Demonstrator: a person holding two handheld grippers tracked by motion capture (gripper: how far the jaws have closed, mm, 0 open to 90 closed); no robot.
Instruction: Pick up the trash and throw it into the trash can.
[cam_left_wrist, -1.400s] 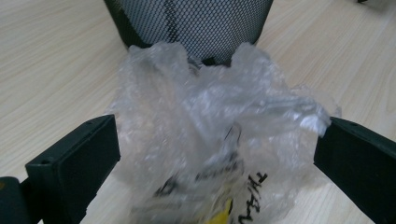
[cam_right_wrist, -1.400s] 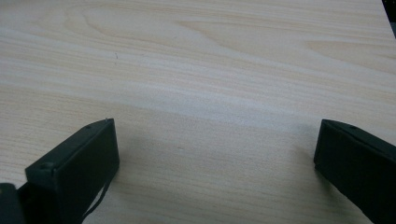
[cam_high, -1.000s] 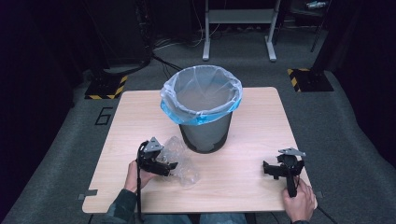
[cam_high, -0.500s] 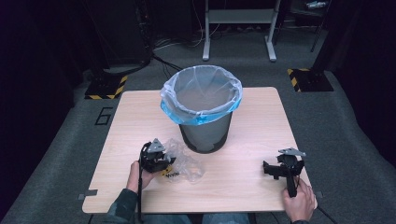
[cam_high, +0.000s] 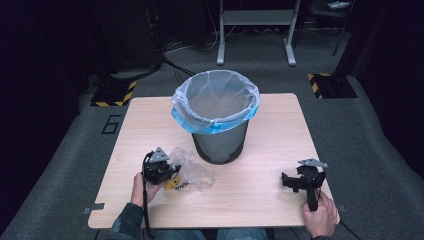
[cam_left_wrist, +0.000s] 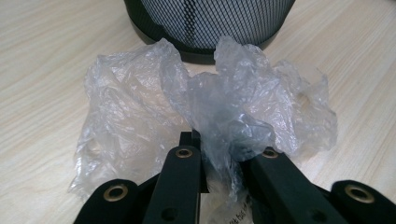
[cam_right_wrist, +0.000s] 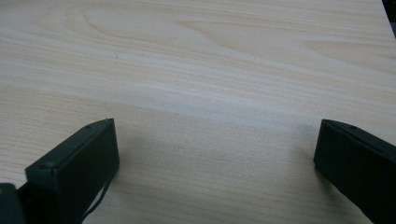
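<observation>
High view: the left gripper (cam_high: 167, 172), lower left, has just been closing on a crumpled clear plastic bag (cam_high: 192, 175) on the pale wooden worktop (cam_high: 270, 150), just before the lined black mesh bin (cam_high: 217, 117), probably its destination.
Left gripper view: jaws pinch a fold of film, bottom centre.
Right gripper view: right gripper (cam_right_wrist: 217, 154) stands wide and empty, parked aside.

Overhead light bright on table (cam_high: 270, 130); surroundings beyond table dark. High view soft, grainy. Gripper views sharp mid-frame, foreground blurred, soft shadows.

crumpled plastic bag (cam_left_wrist: 205, 112) hiding left tool's (cam_left_wrist: 219, 149) tips, bag's print too small, bin (cam_left_wrist: 210, 21) top cut off
</observation>
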